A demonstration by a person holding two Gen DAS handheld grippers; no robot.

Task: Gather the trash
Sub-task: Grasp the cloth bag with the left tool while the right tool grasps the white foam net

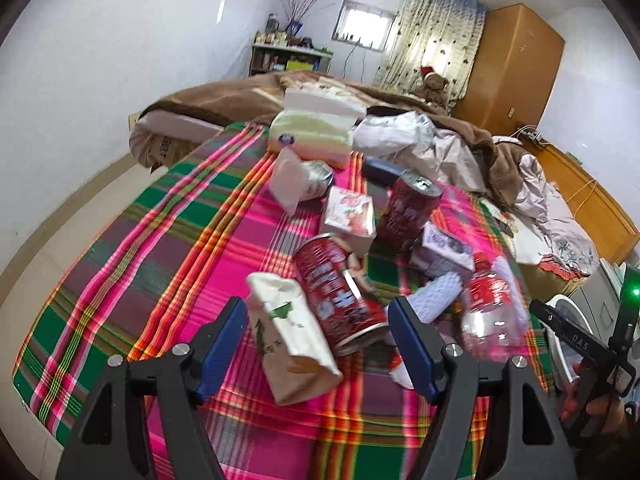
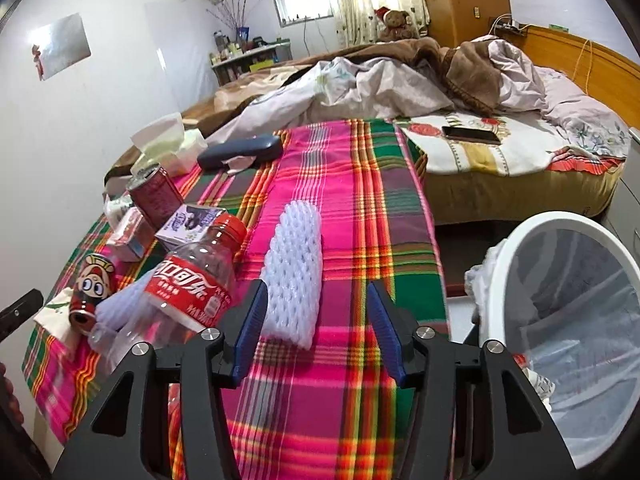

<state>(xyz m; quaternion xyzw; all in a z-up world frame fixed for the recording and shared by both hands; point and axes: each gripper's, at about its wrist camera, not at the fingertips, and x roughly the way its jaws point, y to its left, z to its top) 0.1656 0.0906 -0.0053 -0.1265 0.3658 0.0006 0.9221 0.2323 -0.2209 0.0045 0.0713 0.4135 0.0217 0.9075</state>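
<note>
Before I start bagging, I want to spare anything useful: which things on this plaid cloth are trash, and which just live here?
Trash to collect:
- cola bottle
- foam fruit net
- red can
- paper bag
- purple carton
Goes into: white bin

Just lying about:
- phone
- dark blue case
- tissue pack
- teddy bear

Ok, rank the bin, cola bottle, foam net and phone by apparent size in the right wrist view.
1. Bin, though it sits nearest the camera.
2. Cola bottle and foam net: too alike to rank.
3. Phone, also farthest away.
</note>
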